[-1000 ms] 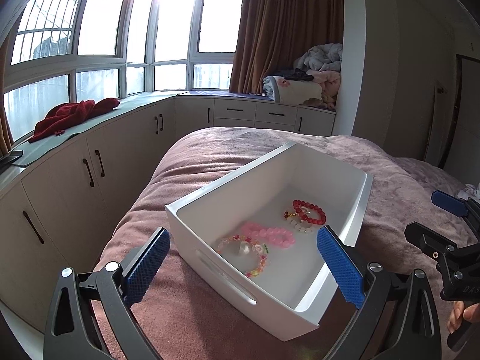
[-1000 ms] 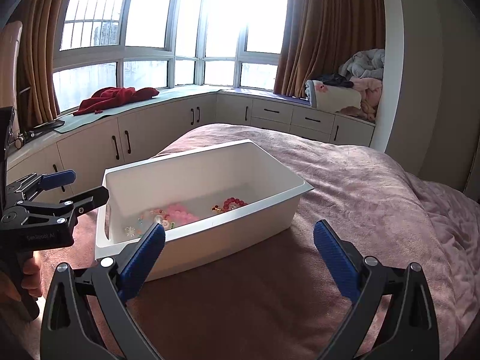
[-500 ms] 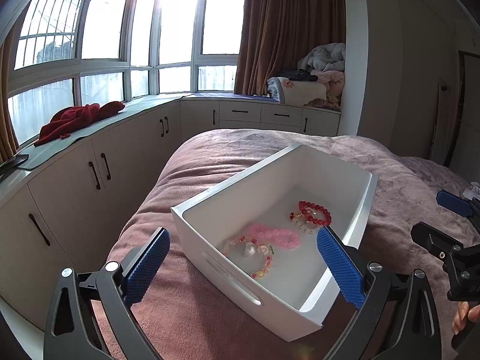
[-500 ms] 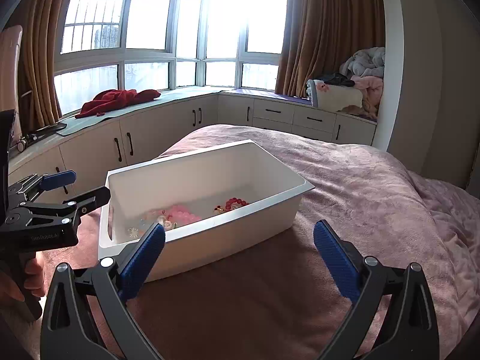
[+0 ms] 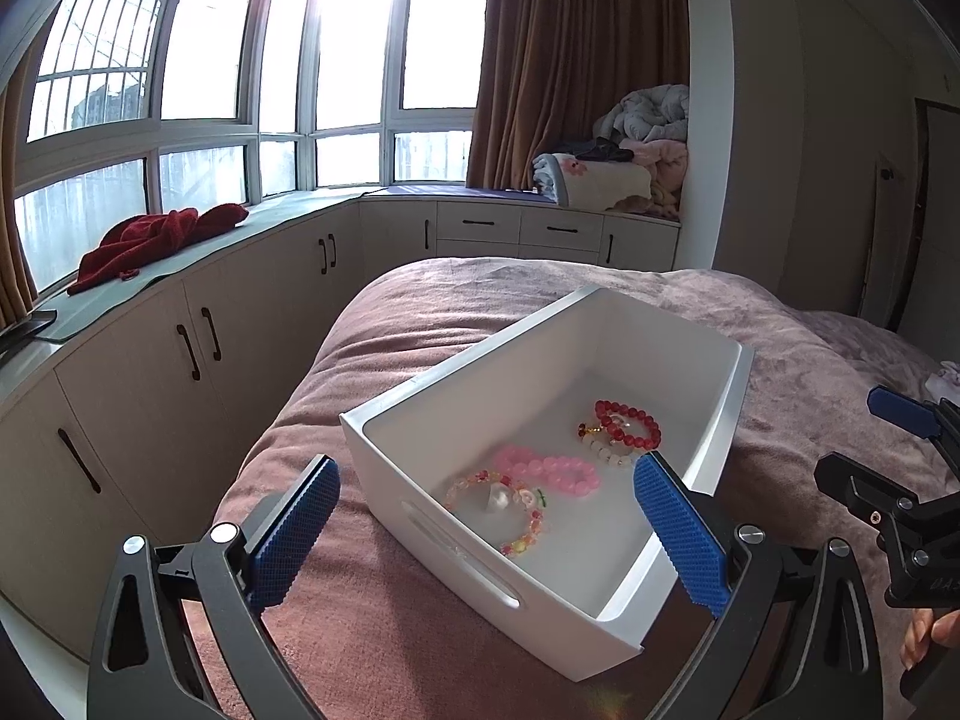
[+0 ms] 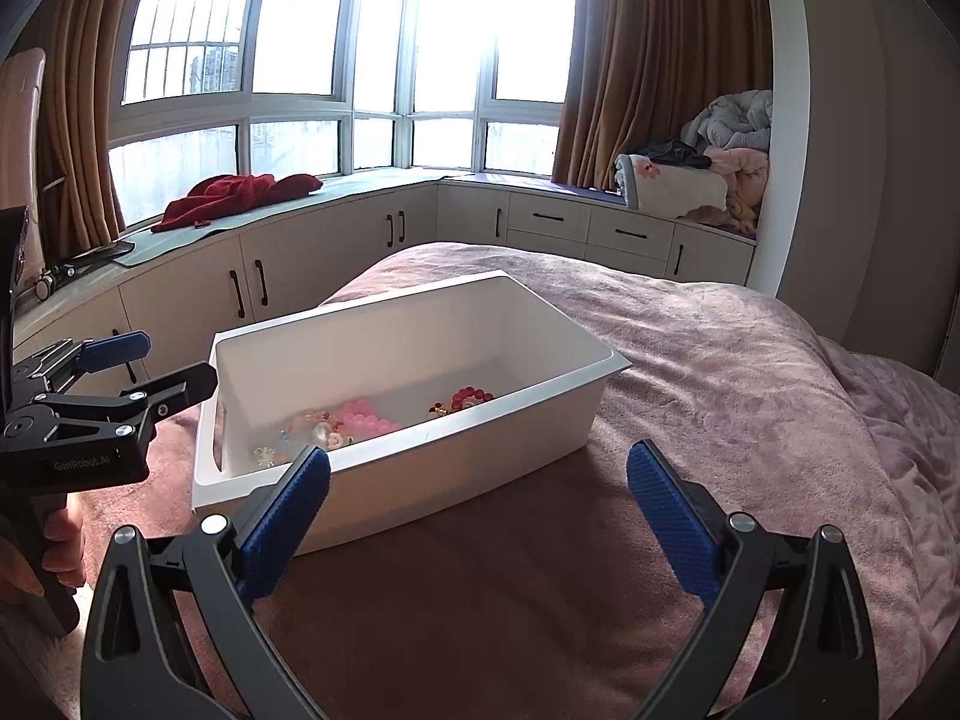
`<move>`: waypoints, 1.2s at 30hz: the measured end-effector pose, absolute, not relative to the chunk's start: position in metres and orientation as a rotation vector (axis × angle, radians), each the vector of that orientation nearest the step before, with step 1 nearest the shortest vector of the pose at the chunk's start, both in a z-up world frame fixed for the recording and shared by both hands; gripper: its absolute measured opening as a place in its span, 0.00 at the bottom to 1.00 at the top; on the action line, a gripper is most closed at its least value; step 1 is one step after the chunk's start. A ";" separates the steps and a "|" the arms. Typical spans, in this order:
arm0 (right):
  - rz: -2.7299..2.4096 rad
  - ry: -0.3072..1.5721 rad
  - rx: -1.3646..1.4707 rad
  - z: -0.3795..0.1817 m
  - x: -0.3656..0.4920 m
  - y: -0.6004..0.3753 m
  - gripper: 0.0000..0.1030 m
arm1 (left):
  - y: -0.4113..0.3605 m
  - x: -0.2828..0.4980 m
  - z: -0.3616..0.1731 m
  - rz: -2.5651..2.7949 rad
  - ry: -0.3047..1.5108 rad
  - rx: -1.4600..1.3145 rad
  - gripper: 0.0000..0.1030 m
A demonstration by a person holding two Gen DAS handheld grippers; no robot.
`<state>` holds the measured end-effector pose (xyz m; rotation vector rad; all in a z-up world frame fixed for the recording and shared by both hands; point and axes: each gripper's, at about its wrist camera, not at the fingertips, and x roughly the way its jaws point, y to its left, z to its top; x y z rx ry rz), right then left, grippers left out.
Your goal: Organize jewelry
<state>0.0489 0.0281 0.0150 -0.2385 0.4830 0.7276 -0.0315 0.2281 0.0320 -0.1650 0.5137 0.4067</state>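
A white plastic bin [image 5: 420,480] sits on the mauve bedspread; it also shows in the right wrist view [image 6: 450,480]. Inside lie a red bead bracelet [image 5: 627,429], a pink bead bracelet [image 5: 549,471] and a multicoloured bead bracelet [image 5: 510,510]. My left gripper [image 5: 486,531] is open and empty, hovering at the bin's near end. My right gripper [image 6: 477,513] is open and empty, above the bed beside the bin's long side. Each gripper shows at the edge of the other's view, the left one [image 6: 147,369] and the right one [image 5: 864,438].
The bed [image 6: 720,390] stretches right and forward. Cream cabinets [image 5: 198,348] run along the bay window, with a red cloth [image 5: 156,237] on the sill. Folded blankets [image 5: 630,168] are piled at the far corner by brown curtains.
The left gripper has drawn back and risen slightly, so the bin sits a little farther off. The right gripper has barely moved. Both stay open.
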 end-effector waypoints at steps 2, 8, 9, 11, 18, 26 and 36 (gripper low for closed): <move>0.728 0.483 -0.237 0.015 0.049 0.028 0.95 | 0.229 -0.032 0.032 0.405 0.516 -0.168 0.96; 0.732 0.481 -0.239 0.016 0.048 0.029 0.95 | 0.227 -0.030 0.031 0.406 0.529 -0.158 0.96; 0.732 0.479 -0.240 0.016 0.048 0.029 0.95 | 0.227 -0.030 0.031 0.406 0.528 -0.155 0.96; 0.733 0.481 -0.243 0.016 0.048 0.030 0.95 | 0.227 -0.029 0.030 0.406 0.529 -0.153 0.96; 0.736 0.495 -0.249 0.013 0.048 0.031 0.95 | 0.228 -0.028 0.029 0.403 0.535 -0.153 0.96; 0.746 0.513 -0.250 0.006 0.047 0.033 0.95 | 0.222 -0.029 0.025 0.342 0.525 -0.141 0.96; 0.746 0.502 -0.235 0.009 0.046 0.032 0.95 | 0.227 -0.027 0.025 0.392 0.543 -0.145 0.96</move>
